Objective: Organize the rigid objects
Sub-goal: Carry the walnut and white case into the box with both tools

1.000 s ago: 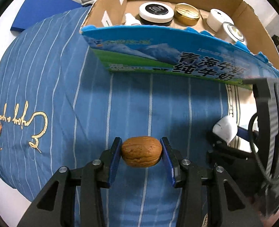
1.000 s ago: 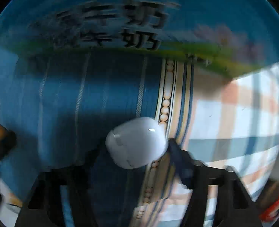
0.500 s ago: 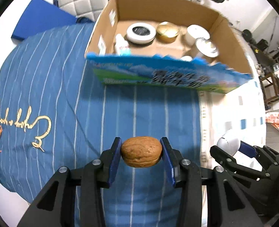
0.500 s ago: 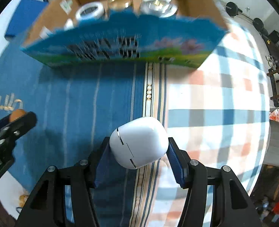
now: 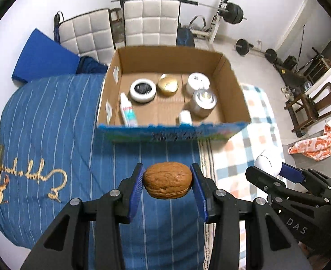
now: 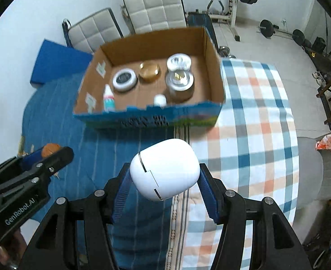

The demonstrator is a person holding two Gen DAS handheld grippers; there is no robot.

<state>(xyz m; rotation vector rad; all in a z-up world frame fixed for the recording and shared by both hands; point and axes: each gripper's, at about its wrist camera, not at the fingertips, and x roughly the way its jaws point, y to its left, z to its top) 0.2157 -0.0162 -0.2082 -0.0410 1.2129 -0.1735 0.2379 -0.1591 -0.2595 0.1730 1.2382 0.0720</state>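
Lifted clear of the bedspread, my left gripper [image 5: 167, 181] clamps a walnut [image 5: 167, 180], my right gripper [image 6: 164, 181] a white egg-shaped case [image 6: 164, 169], ready for the cardboard box [image 5: 232, 85] at frame top.

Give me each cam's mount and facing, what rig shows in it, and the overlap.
Left wrist: on the left gripper, aimed steeply down at the blue cloth and cardboard box; own fingers clamp a walnut; right gripper at right.
Right wrist: on the right gripper, same facing; own fingers clamp a white case; left gripper at left.
Shared: box, cloth, chairs, both grippers.
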